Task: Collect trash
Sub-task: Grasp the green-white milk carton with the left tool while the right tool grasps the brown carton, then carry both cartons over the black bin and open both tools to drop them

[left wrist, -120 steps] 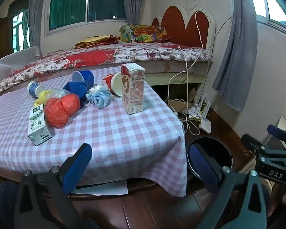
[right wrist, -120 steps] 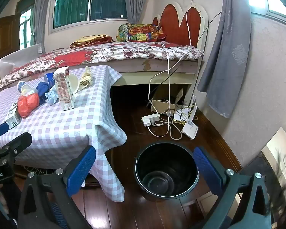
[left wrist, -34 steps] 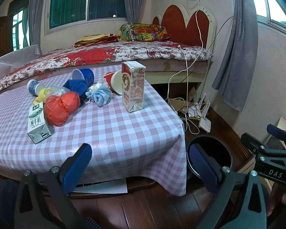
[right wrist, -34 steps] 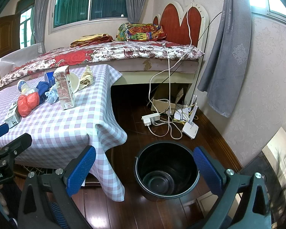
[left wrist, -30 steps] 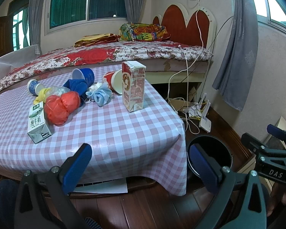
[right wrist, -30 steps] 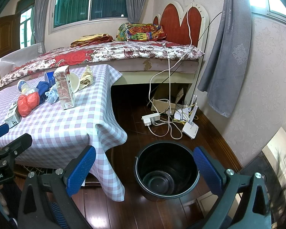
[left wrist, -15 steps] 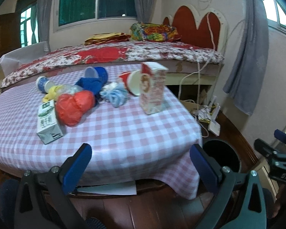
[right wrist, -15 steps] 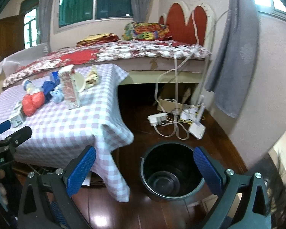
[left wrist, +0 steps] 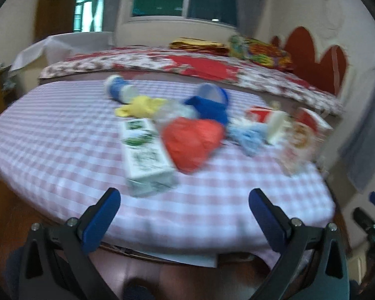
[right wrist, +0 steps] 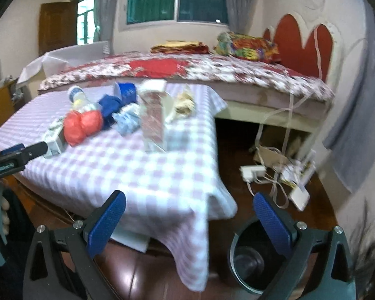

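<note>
Trash lies in a heap on a table (left wrist: pixel 50 135) with a pink and white checked cloth. Nearest the left gripper (left wrist: pixel 185 215) is a green and white milk box (left wrist: pixel 145 155), lying on its side. Just beside it sits a red crumpled bag (left wrist: pixel 192 142). Behind the bag are a yellow scrap (left wrist: pixel 140 107), a blue cloth (left wrist: pixel 210 110), a blue cup (left wrist: pixel 212 93) tipped over, and a small bottle with a blue label (left wrist: pixel 118 90). To the right are a light blue wad (left wrist: pixel 250 137), a red and white cup (left wrist: pixel 265 120) on its side, and a tall red carton (left wrist: pixel 302 140) standing up. The left view is blurry, so small things are hard to make out. The left gripper hangs in front of the table edge, its blue fingers (left wrist: pixel 101 218) spread wide apart with nothing between them. The right gripper (right wrist: pixel 187 217) is also wide open and holds nothing. It hangs near the table corner, above a dark wood floor. A black bin (right wrist: pixel 240 262) stands on the floor under its right finger. Behind the table is a bed (right wrist: pixel 212 67) with a flowery cover.
</note>
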Available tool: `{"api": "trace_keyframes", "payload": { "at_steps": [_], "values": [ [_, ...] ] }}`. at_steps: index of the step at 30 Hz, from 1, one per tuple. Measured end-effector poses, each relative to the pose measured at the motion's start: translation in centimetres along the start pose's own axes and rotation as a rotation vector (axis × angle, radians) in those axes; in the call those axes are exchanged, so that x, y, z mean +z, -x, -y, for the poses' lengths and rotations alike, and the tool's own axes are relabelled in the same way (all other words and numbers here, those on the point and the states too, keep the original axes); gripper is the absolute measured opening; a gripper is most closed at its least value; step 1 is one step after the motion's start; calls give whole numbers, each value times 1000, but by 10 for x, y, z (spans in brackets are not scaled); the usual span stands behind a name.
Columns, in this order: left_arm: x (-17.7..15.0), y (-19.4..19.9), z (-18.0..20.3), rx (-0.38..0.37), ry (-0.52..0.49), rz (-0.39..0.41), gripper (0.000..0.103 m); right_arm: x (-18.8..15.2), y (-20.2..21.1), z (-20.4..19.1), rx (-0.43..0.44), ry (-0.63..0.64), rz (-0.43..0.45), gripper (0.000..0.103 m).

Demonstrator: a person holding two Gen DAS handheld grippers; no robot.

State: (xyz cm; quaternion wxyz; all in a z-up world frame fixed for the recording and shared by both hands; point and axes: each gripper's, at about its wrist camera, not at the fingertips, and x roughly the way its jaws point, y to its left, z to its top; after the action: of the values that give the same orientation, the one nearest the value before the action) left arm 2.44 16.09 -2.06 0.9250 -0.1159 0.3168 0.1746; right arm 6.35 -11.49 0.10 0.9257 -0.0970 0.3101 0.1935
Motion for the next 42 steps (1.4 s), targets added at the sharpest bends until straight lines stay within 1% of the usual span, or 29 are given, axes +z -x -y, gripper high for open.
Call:
{"api": "trace_keyframes", "payload": {
  "at_steps": [2,4,6,12,14,19,22,24,28,31,32,34,35,38,42],
  "values": [
    [5,-11,-8,59,19,1,103,11,-11,-7,21,2,18,94],
    [7,-19,-15,89,34,5,103,22,-25,-11,37,0,25,91],
    [9,-31,-19,104,43,0,103,33,-36,-15,56,-14,37,91],
    [15,-52,-32,112,77,-1,102,55,-69,-27,70,-8,48,88],
    [15,-55,-33,114,83,-3,102,58,-81,-31,73,-2,43,83],
    [18,-65,-35,113,97,-7,99,61,-102,-34,83,-8,27,78],
    [19,-68,-37,100,100,-7,93,63,-110,-34,86,-17,23,75],
    [19,-71,-41,90,105,-15,86,65,-113,-33,90,-20,21,71],
    [16,-73,-46,65,118,-34,79,67,-121,-32,104,-28,9,61],
    [13,-76,-50,29,132,-55,67,66,-123,-32,114,-34,7,59],
    [12,-76,-50,24,129,-59,65,66,-123,-32,117,-35,7,55],
    [12,-75,-49,-1,116,-58,63,65,-125,-33,128,-33,4,40],
    [12,-73,-50,-11,119,-51,62,65,-126,-33,134,-32,-1,37],
    [13,-62,-54,-16,119,-14,59,65,-124,-31,146,-38,2,37],
    [17,-46,-57,-4,110,34,58,65,-113,-29,148,-43,37,37]
  ]
}}
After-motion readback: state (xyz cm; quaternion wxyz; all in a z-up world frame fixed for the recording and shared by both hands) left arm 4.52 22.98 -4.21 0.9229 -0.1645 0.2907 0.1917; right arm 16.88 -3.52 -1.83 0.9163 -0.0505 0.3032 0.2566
